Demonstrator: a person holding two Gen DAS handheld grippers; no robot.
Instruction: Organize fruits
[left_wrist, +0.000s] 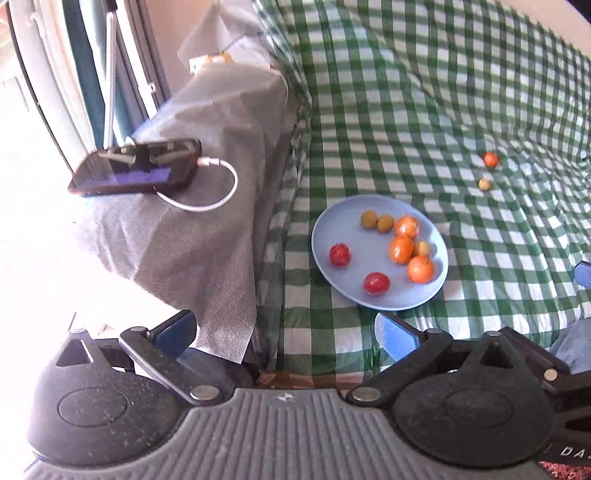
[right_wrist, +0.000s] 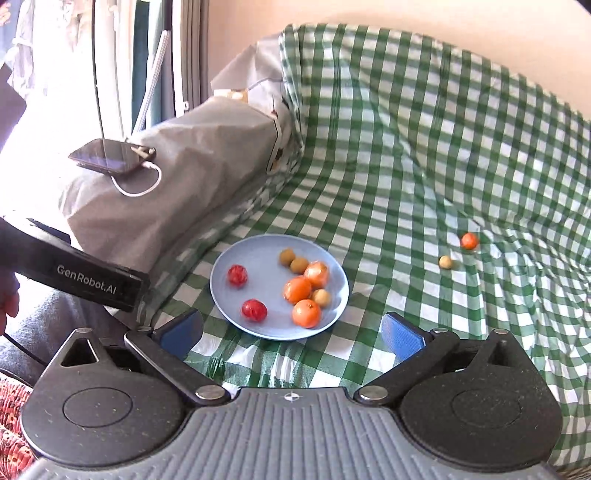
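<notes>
The plate (right_wrist: 225, 291) was pale blue, holding orange, red and olive-green fruits (right_wrist: 297, 290). Under the plate, the cloth (right_wrist: 406, 166) was green-and-white checked. Beside the plate, the cover (right_wrist: 177, 192) was grey.

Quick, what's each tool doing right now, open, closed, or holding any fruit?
Left tool: open, holding nothing.
Right tool: open, holding nothing.

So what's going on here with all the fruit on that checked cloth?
A person holding two grippers is gathering fruit onto a blue plate. Eight pieces are on it. The left gripper and right gripper are open and empty. A small orange fruit and a small yellowish fruit remain on the cloth.
</notes>
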